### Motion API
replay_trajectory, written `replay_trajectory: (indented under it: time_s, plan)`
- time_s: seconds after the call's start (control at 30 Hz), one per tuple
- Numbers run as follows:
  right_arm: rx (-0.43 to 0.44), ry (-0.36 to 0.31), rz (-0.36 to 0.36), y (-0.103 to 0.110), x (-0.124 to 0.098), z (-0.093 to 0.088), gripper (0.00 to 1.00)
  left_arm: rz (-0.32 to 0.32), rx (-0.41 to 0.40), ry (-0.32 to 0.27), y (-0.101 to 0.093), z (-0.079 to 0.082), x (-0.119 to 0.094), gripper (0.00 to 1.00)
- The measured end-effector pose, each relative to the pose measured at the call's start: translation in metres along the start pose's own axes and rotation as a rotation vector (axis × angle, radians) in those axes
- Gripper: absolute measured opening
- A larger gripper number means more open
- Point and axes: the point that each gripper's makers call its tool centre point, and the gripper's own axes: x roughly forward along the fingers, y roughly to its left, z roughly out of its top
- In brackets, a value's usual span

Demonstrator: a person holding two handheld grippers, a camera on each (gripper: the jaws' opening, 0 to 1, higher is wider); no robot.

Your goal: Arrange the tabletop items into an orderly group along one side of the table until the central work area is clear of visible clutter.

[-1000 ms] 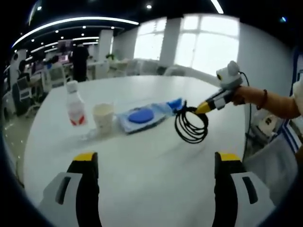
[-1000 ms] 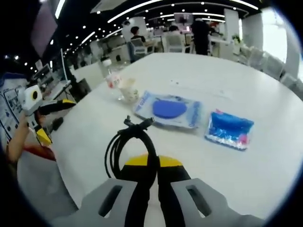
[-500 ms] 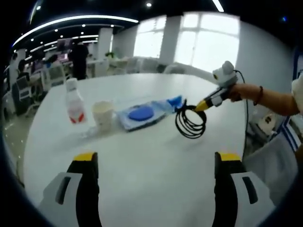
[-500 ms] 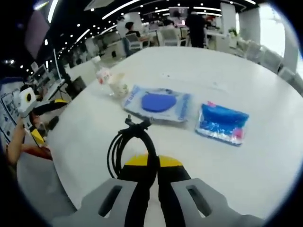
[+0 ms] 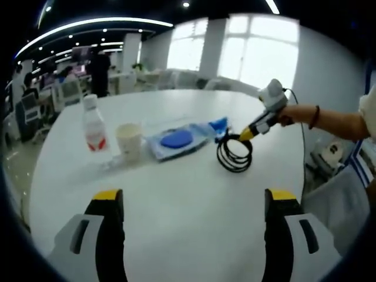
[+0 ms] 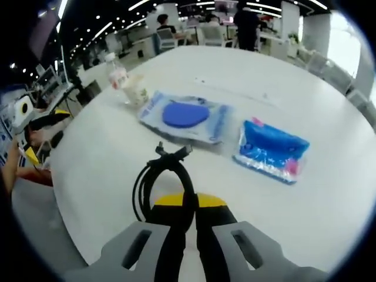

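A coiled black cable (image 6: 160, 182) hangs from my right gripper (image 6: 188, 205), whose jaws are shut on it. From the left gripper view that same gripper (image 5: 247, 134) reaches in from the right, a hand behind it, with the cable (image 5: 233, 155) dangling just over the white round table (image 5: 194, 205). My left gripper (image 5: 194, 202) is open over the near table, nothing between its jaws. Beyond lie a clear packet with a blue disc (image 6: 189, 115) and a blue packet (image 6: 271, 150). A small bottle (image 5: 93, 126) and a paper cup (image 5: 130, 141) stand to the left.
The table edge (image 6: 76, 235) runs close to the left in the right gripper view, floor below it. Desks, chairs and standing people fill the office behind the table. Bright windows lie beyond the far side in the left gripper view.
My right gripper has carried the cable forward over the table toward the packets, which now sit nearer. The left gripper has stayed where it was.
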Motion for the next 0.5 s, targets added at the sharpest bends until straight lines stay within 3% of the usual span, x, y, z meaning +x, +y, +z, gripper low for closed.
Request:
replay_trajectory:
  time_s: [0.5]
  plan:
    - [-0.083,0.074,-0.102,-0.028,0.027,-0.008,0.04,0.026,-0.013,0.008,0.008,-0.003,-0.002,0.95]
